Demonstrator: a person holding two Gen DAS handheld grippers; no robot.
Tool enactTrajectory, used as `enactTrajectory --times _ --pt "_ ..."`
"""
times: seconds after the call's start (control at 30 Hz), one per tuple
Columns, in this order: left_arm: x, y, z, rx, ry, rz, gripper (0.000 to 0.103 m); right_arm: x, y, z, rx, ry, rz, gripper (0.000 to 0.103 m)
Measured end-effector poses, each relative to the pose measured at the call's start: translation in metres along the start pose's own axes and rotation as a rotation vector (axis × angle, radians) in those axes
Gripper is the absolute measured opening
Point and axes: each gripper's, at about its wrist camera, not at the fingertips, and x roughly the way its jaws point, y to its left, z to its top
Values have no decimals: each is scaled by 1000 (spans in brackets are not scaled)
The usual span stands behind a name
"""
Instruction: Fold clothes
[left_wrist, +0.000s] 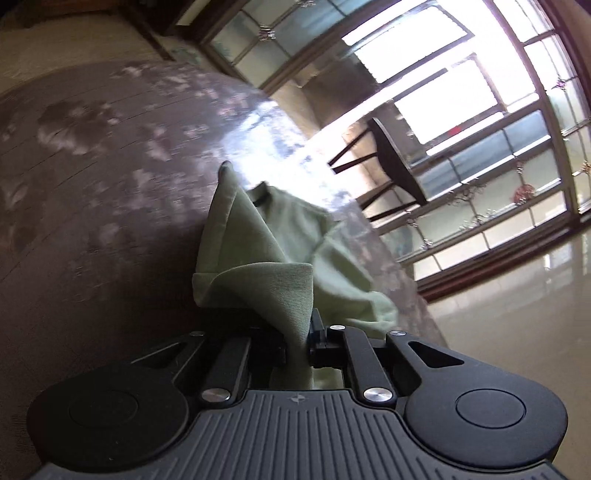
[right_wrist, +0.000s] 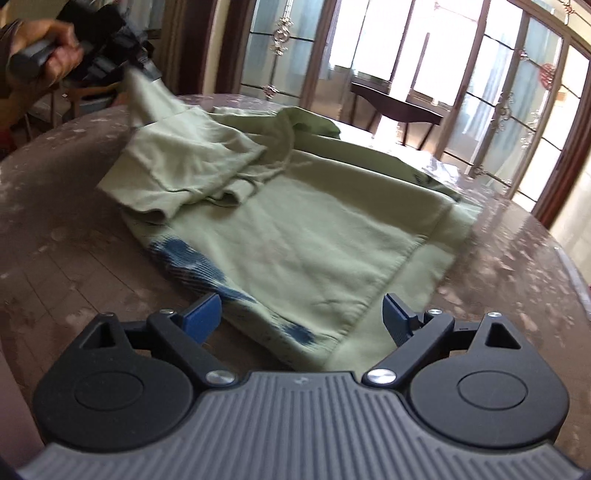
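Note:
A pale green garment (right_wrist: 295, 229) with blue patches along its near hem lies spread on a round marbled table (right_wrist: 55, 258). In the right wrist view my right gripper (right_wrist: 301, 317) stands open just above the near hem, its blue pads (right_wrist: 201, 317) on either side of the cloth without touching it. At the far left of that view a hand holds my left gripper (right_wrist: 129, 66), which lifts one part of the garment off the table. In the left wrist view the left gripper (left_wrist: 297, 350) is shut on a bunched fold of the green garment (left_wrist: 258, 258).
A dark wooden side table (right_wrist: 399, 103) stands behind the round table by tall glass-paned doors (right_wrist: 517, 110). The glossy light floor (left_wrist: 517, 314) lies beyond the table's rim. A hand and forearm (right_wrist: 44, 48) are at the upper left of the right wrist view.

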Motion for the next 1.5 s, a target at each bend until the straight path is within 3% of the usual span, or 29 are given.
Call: enactTrajectory --times 0.3,0.47,0.5,0.57,0.6,0.63,0.67,1.1,1.33,1.5 --pt "16 -54 18 33 6 -54 9 18 30 -5 -139 -22 13 99" --pt "19 -58 20 21 7 -59 9 26 31 -7 -157 -7 36 81" --pt "18 -58 20 18 7 -58 9 26 29 -6 -145 4 48 72" --pt "16 -56 20 13 3 -55 9 26 24 -3 -122 26 70 40" --pt "14 -55 20 10 1 -54 9 26 22 -2 -110 37 81 31" --pt "12 -52 19 8 -2 -50 9 26 20 0 -98 49 93 12" --pt "10 -49 17 8 -6 -43 9 27 18 1 -86 60 104 7" --pt "-34 39 -17 -41 47 129 10 39 -13 20 14 195 238 5" --pt "-48 45 -37 48 94 188 8 25 -16 20 -56 252 274 5" --pt "-53 53 -55 94 183 215 6 14 -26 13 -67 293 277 5"
